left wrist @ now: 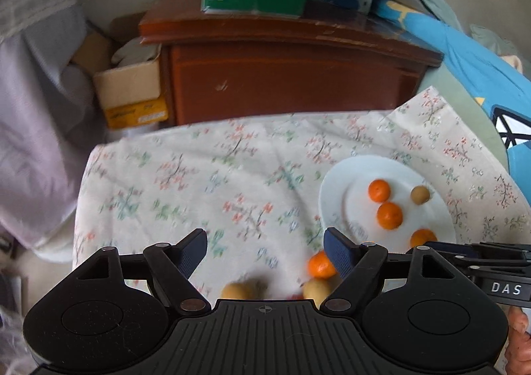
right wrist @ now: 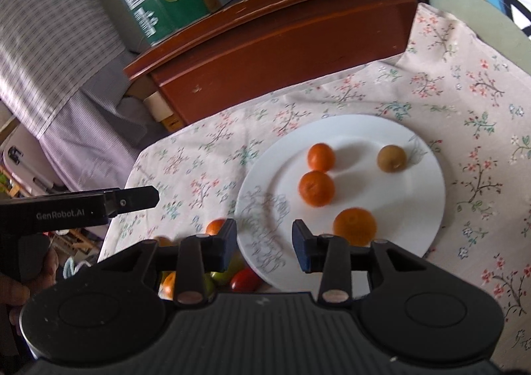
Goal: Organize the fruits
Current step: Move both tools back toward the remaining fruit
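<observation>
While both the left gripper (left wrist: 265,250), jaws wide, and the right gripper (right wrist: 264,242), narrowly parted, hold nothing, we risk nudging loose fruits (left wrist: 317,277) at lower centre off the cloth (left wrist: 199,182) beside the plate (right wrist: 428,209).

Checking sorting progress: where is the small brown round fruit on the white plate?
The small brown round fruit lies at the white plate's far right, apart from three orange mandarins.
</observation>
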`<action>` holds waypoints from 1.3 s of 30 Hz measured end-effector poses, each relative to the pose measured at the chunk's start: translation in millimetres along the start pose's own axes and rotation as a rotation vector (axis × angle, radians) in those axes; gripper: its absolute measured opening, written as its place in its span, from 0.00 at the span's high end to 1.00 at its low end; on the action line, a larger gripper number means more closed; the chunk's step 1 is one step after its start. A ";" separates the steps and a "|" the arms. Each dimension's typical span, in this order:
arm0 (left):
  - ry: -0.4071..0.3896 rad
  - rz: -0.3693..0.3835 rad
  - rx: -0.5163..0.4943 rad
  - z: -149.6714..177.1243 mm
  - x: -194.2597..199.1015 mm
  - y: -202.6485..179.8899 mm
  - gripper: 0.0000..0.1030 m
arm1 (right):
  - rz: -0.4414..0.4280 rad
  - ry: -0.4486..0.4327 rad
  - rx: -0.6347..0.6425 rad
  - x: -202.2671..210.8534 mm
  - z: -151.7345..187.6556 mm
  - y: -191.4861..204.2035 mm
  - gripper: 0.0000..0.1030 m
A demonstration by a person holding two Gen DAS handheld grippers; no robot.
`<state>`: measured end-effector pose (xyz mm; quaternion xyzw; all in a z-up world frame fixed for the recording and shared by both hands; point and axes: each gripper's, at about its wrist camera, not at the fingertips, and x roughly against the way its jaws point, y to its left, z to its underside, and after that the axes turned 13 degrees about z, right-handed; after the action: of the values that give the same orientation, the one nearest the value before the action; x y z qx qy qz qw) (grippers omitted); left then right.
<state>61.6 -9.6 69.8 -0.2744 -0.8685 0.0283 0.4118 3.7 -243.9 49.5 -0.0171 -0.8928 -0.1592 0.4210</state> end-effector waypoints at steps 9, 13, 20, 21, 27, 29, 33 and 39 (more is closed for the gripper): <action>0.064 -0.041 0.049 29.0 1.0 12.5 0.24 | -0.040 0.022 0.082 8.4 21.0 16.6 0.63; 0.083 -0.052 0.060 36.1 -0.8 16.3 0.24 | -0.049 0.034 0.122 8.9 31.2 22.9 0.63; 0.125 -0.063 0.071 48.0 -8.4 22.0 0.24 | -0.056 0.061 0.207 3.4 45.6 37.6 0.62; 0.129 -0.059 0.076 49.9 -9.1 22.9 0.24 | -0.052 0.059 0.223 2.9 46.7 40.0 0.62; 0.123 -0.047 0.106 55.3 -12.4 27.9 0.24 | -0.030 0.064 0.290 -4.5 53.9 49.4 0.60; 0.119 -0.049 0.116 54.7 -13.0 29.6 0.24 | -0.020 0.060 0.305 -6.4 55.0 51.2 0.60; 0.105 -0.041 0.123 55.8 -14.3 29.6 0.26 | -0.008 0.046 0.315 -8.4 55.9 52.6 0.59; 0.093 -0.003 0.148 57.0 -14.5 31.3 0.37 | 0.009 0.045 0.318 -11.0 55.6 52.2 0.62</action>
<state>41.5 19.7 13.5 -0.2428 -0.8444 0.0790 0.4710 -22.1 -176.6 22.2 0.0492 -0.8970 -0.0144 0.4390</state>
